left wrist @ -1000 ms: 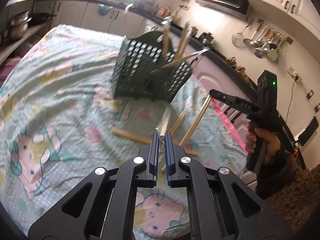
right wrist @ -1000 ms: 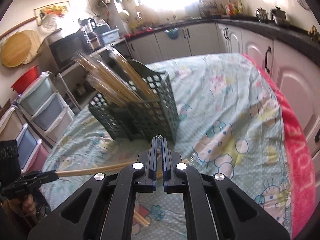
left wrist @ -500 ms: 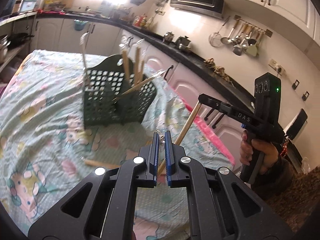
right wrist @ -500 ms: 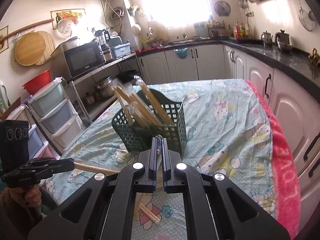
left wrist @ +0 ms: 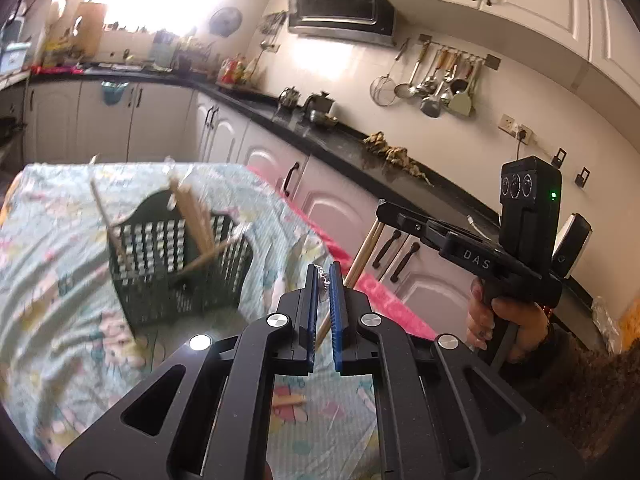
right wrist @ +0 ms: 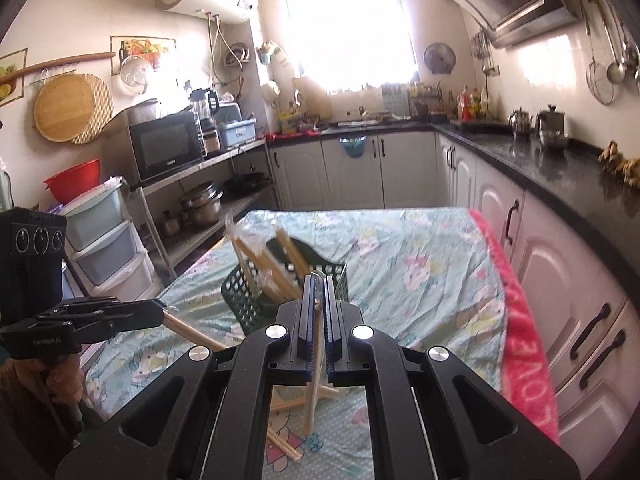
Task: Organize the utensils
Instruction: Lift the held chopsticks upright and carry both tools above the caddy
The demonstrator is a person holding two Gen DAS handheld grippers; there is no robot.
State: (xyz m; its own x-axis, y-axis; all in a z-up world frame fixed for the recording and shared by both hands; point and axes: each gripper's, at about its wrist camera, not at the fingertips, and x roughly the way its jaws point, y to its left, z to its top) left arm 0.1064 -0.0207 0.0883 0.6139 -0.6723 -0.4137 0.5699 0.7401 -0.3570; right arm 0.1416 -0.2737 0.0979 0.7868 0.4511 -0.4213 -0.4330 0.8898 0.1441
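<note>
A dark green mesh basket (left wrist: 176, 272) (right wrist: 244, 300) stands on the table with several wrapped wooden chopsticks leaning in it. My left gripper (left wrist: 324, 270) (right wrist: 160, 312) is shut on wrapped chopsticks (right wrist: 196, 334). In the left wrist view only their clear wrapper tip shows between the blue pads. My right gripper (right wrist: 318, 280) (left wrist: 380, 210) is shut on another wrapped pair (right wrist: 314, 380) (left wrist: 362, 260), which hangs down below its jaws. Both grippers are held above the table, nearer me than the basket.
A patterned cloth (right wrist: 420, 280) with a pink edge covers the table. More chopsticks (right wrist: 282, 446) lie on it below the grippers. White cabinets (right wrist: 560, 280) with a black counter run along the right. Shelves and plastic drawers (right wrist: 104, 248) stand left.
Both grippers have risen off the table with their chopsticks. The basket now sits lower and farther off in both views. Both stay shut.
</note>
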